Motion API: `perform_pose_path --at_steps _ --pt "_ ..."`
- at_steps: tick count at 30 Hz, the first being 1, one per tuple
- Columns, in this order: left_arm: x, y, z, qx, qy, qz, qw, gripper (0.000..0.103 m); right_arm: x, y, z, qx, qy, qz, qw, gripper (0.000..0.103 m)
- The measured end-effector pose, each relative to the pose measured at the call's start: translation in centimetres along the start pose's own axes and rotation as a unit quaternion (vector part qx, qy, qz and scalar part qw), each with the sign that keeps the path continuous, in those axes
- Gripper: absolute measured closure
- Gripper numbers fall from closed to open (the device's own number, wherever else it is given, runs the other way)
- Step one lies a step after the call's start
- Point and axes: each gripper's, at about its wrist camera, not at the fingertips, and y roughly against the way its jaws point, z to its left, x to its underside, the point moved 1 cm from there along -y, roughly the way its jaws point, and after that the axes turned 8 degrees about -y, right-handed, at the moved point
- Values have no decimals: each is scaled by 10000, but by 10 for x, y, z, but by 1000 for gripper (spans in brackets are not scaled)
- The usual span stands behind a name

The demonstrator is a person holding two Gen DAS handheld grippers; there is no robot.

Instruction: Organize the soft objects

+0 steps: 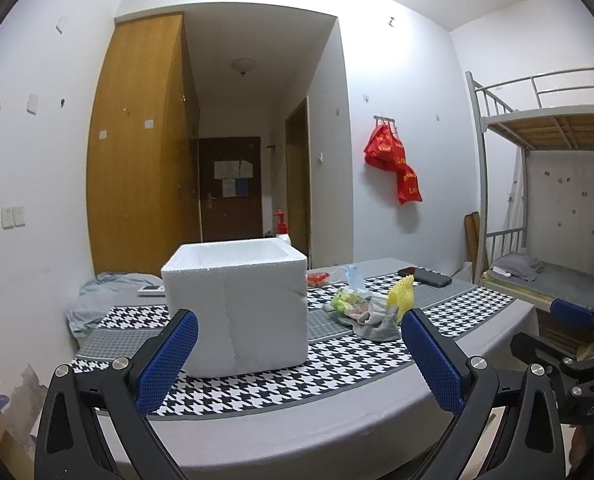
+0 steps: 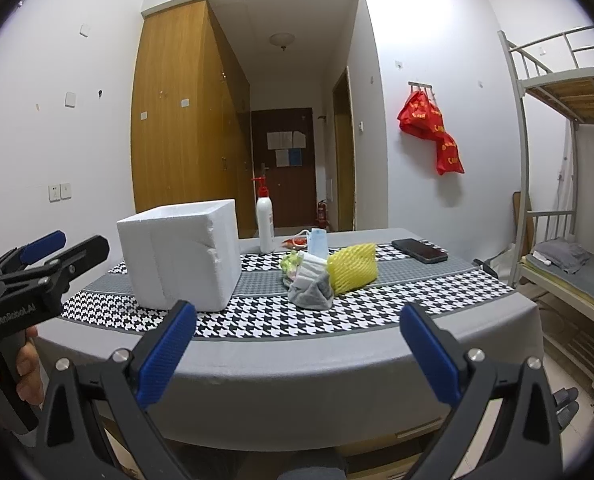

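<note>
A white foam box (image 1: pixel 237 308) stands open-topped on the table; it also shows in the right wrist view (image 2: pixel 181 258). To its right lies a pile of soft things: a yellow foam net (image 2: pixel 353 268), a grey sock (image 2: pixel 311 292), white cloth (image 2: pixel 309 270) and a green piece (image 2: pixel 291 260). The pile shows in the left wrist view too (image 1: pixel 371 312). My left gripper (image 1: pixel 299 354) is open and empty in front of the box. My right gripper (image 2: pixel 297 344) is open and empty, short of the table's front edge.
The table (image 2: pixel 297 368) has a grey and houndstooth cloth. On it stand a white pump bottle (image 2: pixel 266 224), a black phone (image 2: pixel 419 250), a blue mask (image 2: pixel 317 242) and a blue-grey cloth (image 1: pixel 97 300) at the far left. A bunk bed (image 2: pixel 569 160) stands at the right.
</note>
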Motion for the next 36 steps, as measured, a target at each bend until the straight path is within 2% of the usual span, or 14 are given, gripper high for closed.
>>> perform_pose_path --at_steps 7,21,27,36 --pt "0 1 4 -16 122 5 9999 1 -1 0 1 -1 19 1 10000 0" --pt "1 -1 1 -3 -38 46 10000 1 -2 0 1 7 -1 -6 10000 0" --pt "1 2 6 -2 108 -56 9999 1 -3 -3 2 5 15 7 10000 0" --pt "0 -6 3 223 193 -15 9996 1 -5 -6 -2 2 32 13 10000 0"
